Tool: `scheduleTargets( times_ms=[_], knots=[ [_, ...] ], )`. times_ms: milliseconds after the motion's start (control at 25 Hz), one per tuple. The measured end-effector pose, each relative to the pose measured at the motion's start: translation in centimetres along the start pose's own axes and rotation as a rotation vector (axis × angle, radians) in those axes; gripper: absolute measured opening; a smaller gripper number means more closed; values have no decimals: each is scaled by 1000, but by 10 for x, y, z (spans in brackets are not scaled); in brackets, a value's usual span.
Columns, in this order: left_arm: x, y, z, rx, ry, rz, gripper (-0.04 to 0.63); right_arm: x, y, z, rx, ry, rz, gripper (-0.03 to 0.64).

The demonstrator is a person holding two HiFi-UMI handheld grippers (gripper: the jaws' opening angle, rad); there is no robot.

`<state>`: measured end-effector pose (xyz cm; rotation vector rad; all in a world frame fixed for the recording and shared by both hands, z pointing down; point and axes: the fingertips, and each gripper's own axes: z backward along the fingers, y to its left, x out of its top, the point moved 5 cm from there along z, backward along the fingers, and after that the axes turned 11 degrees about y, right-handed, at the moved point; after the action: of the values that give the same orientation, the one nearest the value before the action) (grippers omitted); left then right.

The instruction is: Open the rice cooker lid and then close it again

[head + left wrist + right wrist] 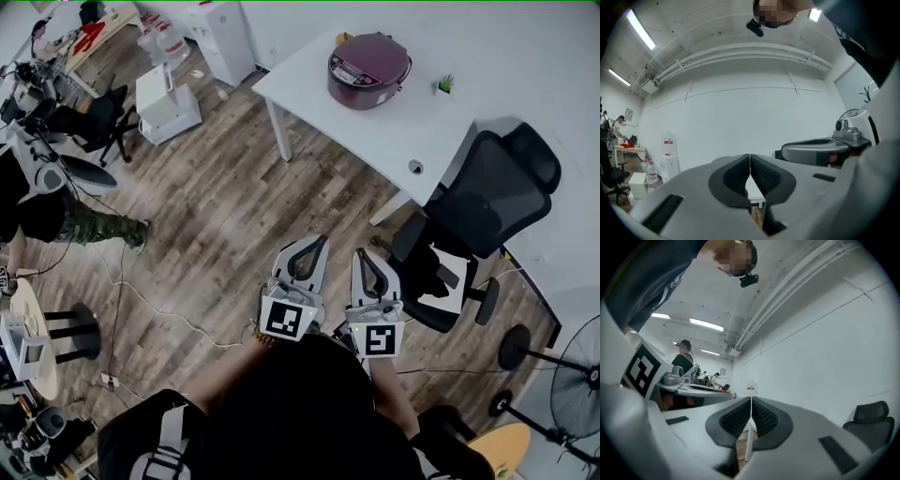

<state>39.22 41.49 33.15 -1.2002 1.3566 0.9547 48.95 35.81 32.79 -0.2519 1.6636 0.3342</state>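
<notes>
We see the rice cooker [368, 70] in the upper right of the head view. It stands on a white table [375, 131], toward the table's upper edge. It is a round, squat pot with a dark maroon body and a domed lid of the same colour. A paler, silvery control panel sits along its left rim. The lid lies down flat on the body, so the cooker is closed. Just to its right on the table stands a small green plant in a white pot [444, 85]. A small round object [415, 167] lies near the table's lower edge.

Both grippers are low in the middle of the frame, over the wooden floor [216, 206], well apart from the cooker and the table. The left gripper [319, 242] is at the left of the pair and the right gripper [362, 255] is just beside it. Both point up the frame toward the table.

In the left gripper view the two dark ribbed pads [736, 176] meet along a thin line with nothing between them. The right gripper view shows the same thing: its pads [738, 418] are pressed together and hold nothing.

A black office chair [487, 187] stands at the right of the head view, beside the table's lower corner.
</notes>
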Motion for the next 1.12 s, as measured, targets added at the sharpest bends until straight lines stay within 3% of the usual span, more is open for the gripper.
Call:
scheduleTargets(
  times_ms=[280,600,840,1120],
  knots=[
    [8,39,-36,-54,-27,-32,28,14,-2,-47,-28,-5,30,31],
    [15,108,-73,-75,-65,36,28,31,-3,-119,-99,7,58,31],
    [12,157,-97,-116,-72,13,26,42,3,-169,-148,5,67,31],
    [3,199,-122,-164,-64,52,26,40,3,-208,-231,30,76,31]
  ],
)
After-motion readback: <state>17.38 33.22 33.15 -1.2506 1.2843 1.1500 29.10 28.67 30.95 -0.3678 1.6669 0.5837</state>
